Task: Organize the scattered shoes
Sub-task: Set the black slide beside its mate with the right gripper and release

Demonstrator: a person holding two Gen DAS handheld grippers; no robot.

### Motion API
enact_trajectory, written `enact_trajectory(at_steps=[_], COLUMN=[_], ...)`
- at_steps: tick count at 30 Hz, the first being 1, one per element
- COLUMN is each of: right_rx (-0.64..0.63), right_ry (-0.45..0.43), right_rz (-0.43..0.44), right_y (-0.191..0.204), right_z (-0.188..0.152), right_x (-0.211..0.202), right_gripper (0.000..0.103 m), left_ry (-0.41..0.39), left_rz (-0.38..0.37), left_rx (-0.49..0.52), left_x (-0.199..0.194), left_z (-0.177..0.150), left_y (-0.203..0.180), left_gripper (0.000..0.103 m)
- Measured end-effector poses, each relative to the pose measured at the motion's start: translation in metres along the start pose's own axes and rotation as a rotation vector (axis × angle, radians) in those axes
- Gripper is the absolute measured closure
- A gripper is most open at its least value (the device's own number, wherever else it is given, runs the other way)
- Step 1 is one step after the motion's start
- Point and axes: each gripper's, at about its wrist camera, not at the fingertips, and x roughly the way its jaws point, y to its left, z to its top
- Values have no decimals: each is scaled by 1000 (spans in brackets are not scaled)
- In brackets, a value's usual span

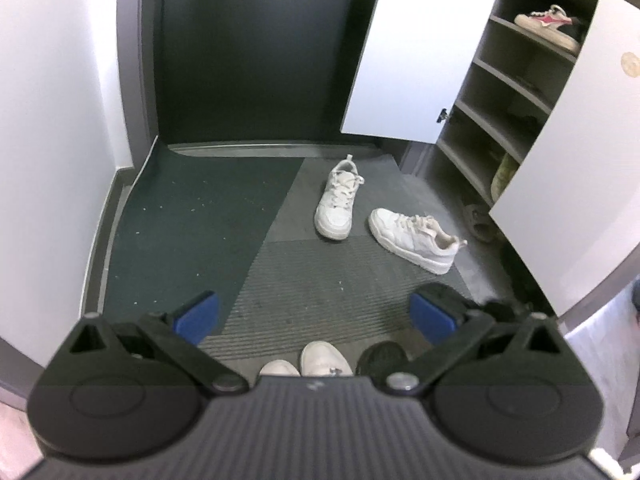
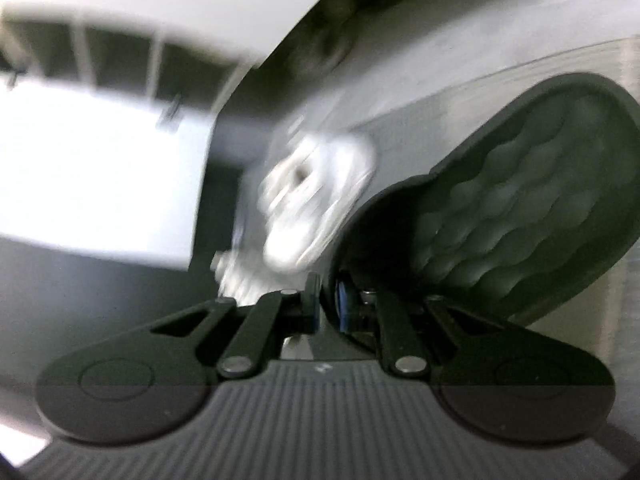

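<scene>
The right gripper is pinching a dark slipper, its sole slanting up-right. Left gripper is hanging spread wide above the mat, two white sneakers lying splayed beside the shoe cabinet.

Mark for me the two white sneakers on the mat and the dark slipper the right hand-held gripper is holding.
Far white sneaker (image 1: 335, 204), left wrist view, on its laces.
Near white sneaker (image 1: 416, 238), left wrist view, on its side panel.
Dark slipper (image 2: 520, 208), right wrist view, on its bumpy footbed.

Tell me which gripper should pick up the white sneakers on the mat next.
Left. The left gripper is open and empty, facing both white sneakers. The right gripper is shut on a dark slipper.
</scene>
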Motion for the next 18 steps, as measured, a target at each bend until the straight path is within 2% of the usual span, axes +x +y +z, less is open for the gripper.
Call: enact_trajectory(at_steps=[3, 6, 8, 10, 13, 17, 18], right_rx=[69, 114, 124, 107, 14, -188, -237], right_ry=[-41, -21, 45, 161, 219, 295, 312], right_rz=[-49, -108, -153, -208, -238, -281, -289], right_y=[-43, -75, -84, -88, -88, -85, -84], right_z=[8, 8, 4, -1, -1, -10, -12], right_x=[-15, -17, -9, 3, 4, 1, 1], right_gripper=[91, 90, 88, 85, 74, 44, 42], left_ry=[2, -3, -6, -9, -14, -20, -22], left_rz=[7, 14, 12, 9, 5, -1, -2], left_rx=[17, 31, 34, 37, 40, 45, 47], left_x=[0, -2, -4, -7, -11, -16, -17], left_z=[-5, -8, -8, -9, -9, -10, -10], left_y=[-6, -10, -10, -11, -11, -12, -13], left_gripper=[0, 0, 0, 0, 0, 0, 0])
